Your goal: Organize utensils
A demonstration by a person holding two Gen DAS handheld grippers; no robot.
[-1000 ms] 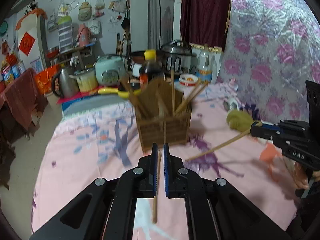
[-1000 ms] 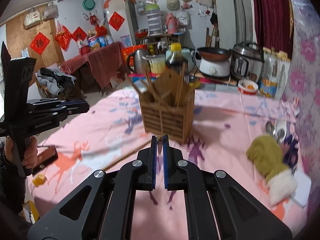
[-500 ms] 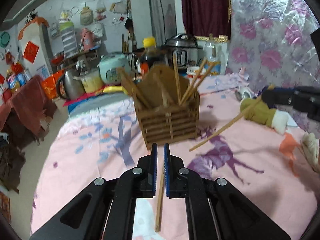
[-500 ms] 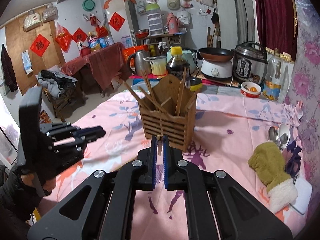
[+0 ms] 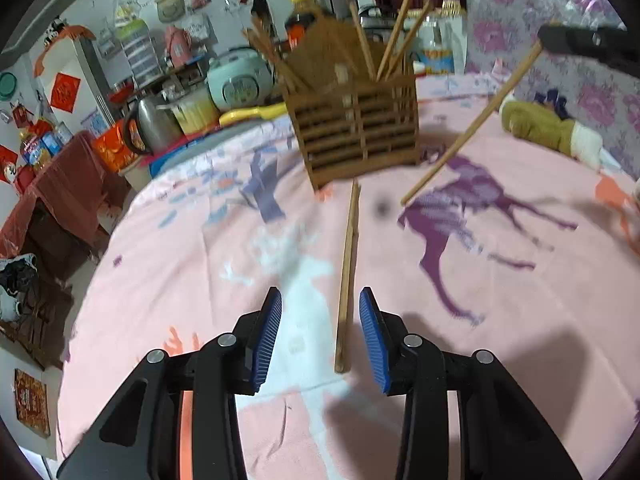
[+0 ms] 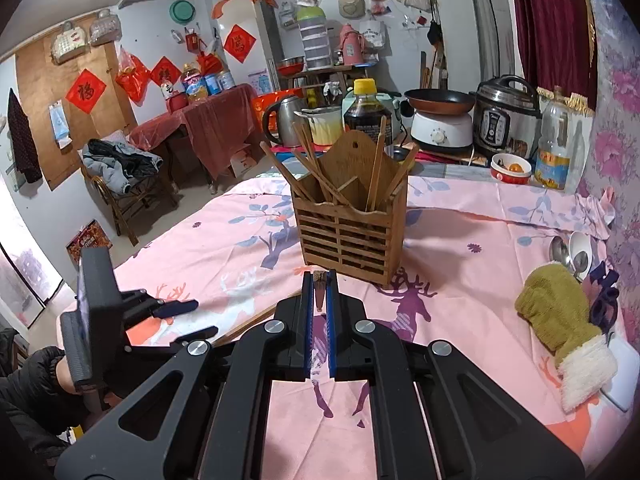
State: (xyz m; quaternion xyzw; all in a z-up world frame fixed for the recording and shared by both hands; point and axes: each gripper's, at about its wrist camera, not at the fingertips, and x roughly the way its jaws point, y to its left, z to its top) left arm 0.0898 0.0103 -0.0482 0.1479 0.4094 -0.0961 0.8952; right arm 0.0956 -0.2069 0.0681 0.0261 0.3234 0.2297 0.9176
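Observation:
A slatted wooden utensil holder (image 5: 356, 128) (image 6: 350, 236) stands on the pink tablecloth with several chopsticks upright in it. My left gripper (image 5: 320, 336) is open, its blue pads on either side of a loose chopstick (image 5: 347, 276) lying on the cloth. My right gripper (image 6: 319, 308) is shut on a chopstick (image 6: 319, 286), held in the air in front of the holder. In the left wrist view that held chopstick (image 5: 472, 124) slants down from the right gripper at the upper right. The left gripper (image 6: 176, 308) shows low at the left in the right wrist view.
An olive mitten (image 6: 560, 320) and spoons (image 6: 568, 252) lie at the table's right. A soy sauce bottle (image 6: 364, 112), kettle, rice cookers and an oil bottle (image 6: 554, 148) stand behind the holder. A chair with clothes (image 6: 120, 168) stands off to the left.
My left gripper has opened and the chopstick it gripped now lies on the cloth. My right gripper has risen with its chopstick and come nearer the holder.

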